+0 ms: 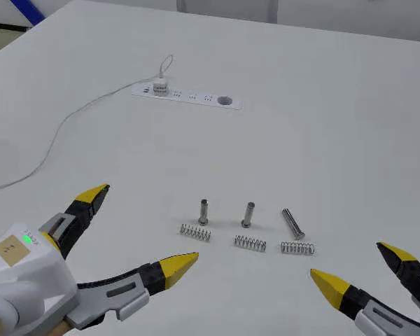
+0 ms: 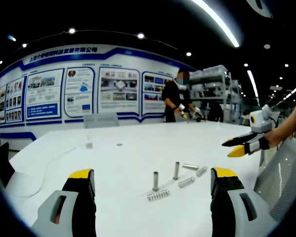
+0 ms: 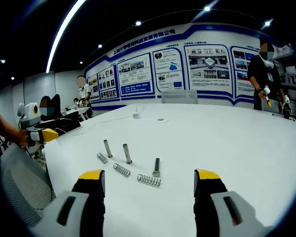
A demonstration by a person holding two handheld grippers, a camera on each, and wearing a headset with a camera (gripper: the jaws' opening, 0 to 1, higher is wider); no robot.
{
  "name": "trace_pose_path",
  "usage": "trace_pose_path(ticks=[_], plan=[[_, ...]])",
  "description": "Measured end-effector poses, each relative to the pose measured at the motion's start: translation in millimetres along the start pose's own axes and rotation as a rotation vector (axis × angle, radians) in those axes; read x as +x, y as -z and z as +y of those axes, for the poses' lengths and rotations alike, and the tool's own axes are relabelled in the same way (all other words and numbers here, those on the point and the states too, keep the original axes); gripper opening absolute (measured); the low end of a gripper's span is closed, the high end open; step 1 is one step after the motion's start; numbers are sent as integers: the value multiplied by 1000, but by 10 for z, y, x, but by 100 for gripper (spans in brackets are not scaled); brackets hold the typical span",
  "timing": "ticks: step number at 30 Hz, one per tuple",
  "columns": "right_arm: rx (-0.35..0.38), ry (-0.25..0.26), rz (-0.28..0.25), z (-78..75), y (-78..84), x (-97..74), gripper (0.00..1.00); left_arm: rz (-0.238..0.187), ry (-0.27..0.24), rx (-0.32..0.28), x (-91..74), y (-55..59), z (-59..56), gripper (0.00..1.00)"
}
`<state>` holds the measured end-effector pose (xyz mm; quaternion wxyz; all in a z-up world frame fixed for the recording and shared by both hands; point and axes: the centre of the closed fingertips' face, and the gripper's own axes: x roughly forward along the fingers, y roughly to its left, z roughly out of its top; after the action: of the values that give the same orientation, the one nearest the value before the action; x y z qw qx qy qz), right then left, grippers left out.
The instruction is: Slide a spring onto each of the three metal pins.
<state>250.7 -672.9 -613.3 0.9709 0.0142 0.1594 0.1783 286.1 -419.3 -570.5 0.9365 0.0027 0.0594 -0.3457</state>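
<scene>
Fingers on your left gripper (image 1: 147,224) are spread wide with nothing between them. Those on your right gripper (image 1: 348,260) are spread and empty too. Between the two pairs, a little beyond their yellow tips, three metal pins sit in a row on the white surface (image 1: 336,126). The left pin (image 1: 204,211) and middle pin (image 1: 248,214) stand upright, while the right pin (image 1: 292,222) lies on its side. One spring lies flat just beside each pin, on the side nearer your fingers: left spring (image 1: 195,232), middle spring (image 1: 250,243), right spring (image 1: 297,248). None is threaded on a pin yet. Well beyond the fingers, a white power strip (image 1: 189,98) carries a plug (image 1: 159,87). Its cable (image 1: 56,136) trails off past your left fingers.
</scene>
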Motion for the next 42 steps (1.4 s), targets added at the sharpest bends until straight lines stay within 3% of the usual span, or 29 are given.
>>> trace_pose_path(ticks=[11,22,32,42], plan=[[6,-8,5,-23,-76,145,70,1,-34,-14,-15,5,82,100],[-22,-23,51,-108,-148,354,61,-1,-52,-15,-24,1,129,98],[-17,-23,117,-171,-69,530,55,-5,-56,-13,-28,-13,130,98],[5,-32,171,-205,-33,781,47,24,-42,-13,-14,54,98,98]])
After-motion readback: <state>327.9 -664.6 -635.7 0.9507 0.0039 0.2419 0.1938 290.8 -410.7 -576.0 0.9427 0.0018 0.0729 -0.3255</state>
